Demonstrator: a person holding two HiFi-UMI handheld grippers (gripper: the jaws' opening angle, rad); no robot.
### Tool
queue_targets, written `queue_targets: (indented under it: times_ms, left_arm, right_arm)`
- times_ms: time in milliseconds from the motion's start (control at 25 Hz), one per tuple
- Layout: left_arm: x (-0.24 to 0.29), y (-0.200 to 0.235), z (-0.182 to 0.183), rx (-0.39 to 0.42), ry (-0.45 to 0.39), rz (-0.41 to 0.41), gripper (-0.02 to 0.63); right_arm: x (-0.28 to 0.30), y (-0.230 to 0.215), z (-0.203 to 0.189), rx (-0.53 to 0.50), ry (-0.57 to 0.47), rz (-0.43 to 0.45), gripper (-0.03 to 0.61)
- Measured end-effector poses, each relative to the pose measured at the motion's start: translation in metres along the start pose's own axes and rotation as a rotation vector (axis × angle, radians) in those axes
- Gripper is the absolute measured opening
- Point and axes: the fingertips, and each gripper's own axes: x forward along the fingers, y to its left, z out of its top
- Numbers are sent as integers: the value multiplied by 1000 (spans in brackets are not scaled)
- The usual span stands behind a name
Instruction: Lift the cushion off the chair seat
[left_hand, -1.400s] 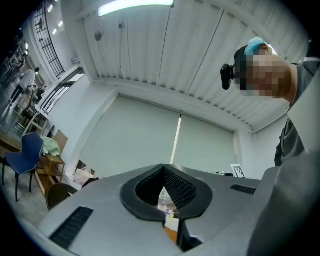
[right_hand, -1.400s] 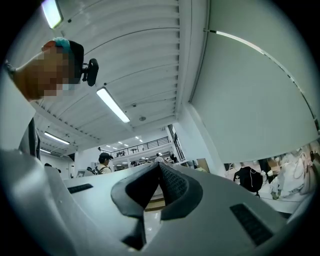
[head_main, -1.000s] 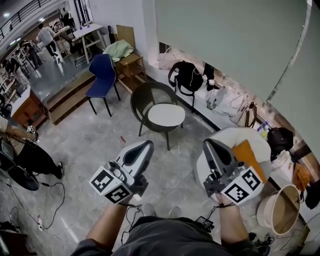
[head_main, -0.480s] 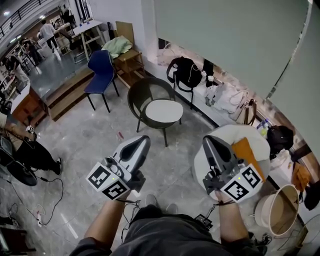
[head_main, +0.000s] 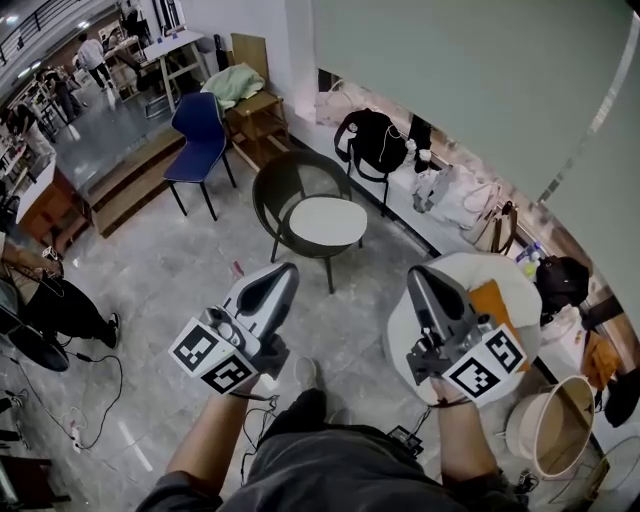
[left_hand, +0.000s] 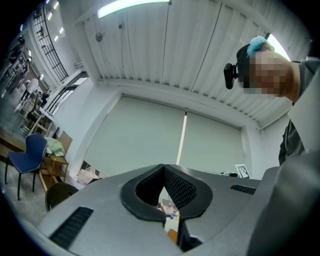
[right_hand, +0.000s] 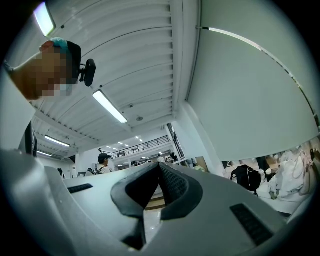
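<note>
A round white cushion (head_main: 326, 221) lies on the seat of a dark wicker chair (head_main: 278, 190) on the grey floor ahead of me. My left gripper (head_main: 289, 270) is held up at lower left, shut and empty, well short of the chair. My right gripper (head_main: 416, 273) is at lower right, also shut with nothing in it. In the left gripper view the jaws (left_hand: 163, 167) meet at the tip, and the chair's rim (left_hand: 56, 192) peeks at the left edge. The right gripper view shows its jaws (right_hand: 159, 165) closed, pointing slightly upward at the ceiling.
A blue chair (head_main: 199, 136) and a wooden shelf with a green cloth (head_main: 237, 86) stand at back left. A round white table (head_main: 472, 300) carries an orange item (head_main: 494, 299) at right, beside a wicker basket (head_main: 553, 425). Bags (head_main: 376, 145) line the wall. Cables (head_main: 60, 400) lie at left.
The whole view has shifted slightly; the chair with the cushion sits a little nearer and more to the left. Both grippers stay shut, held in about the same pose.
</note>
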Motion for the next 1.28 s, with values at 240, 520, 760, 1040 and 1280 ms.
queue_targets:
  times_ms: [240, 520, 760, 1040, 1280]
  left_arm:
    - [28, 47, 2, -6, 4, -9, 9]
    - [53, 124, 2, -39, 12, -11, 9]
    - [73, 186, 11, -62, 21, -20, 9]
    - [94, 249, 15, -86, 32, -39, 9]
    - [110, 289, 20, -96, 36, -43, 9]
  right_arm:
    - [41, -33, -8, 4, 7, -21, 9]
    - [109, -68, -24, 6, 29, -42, 9]
    - [169, -90, -32, 5, 48, -58, 9]
    - [225, -114, -43, 3, 59, -89, 9]
    - [262, -134, -50, 11, 65, -105, 9]
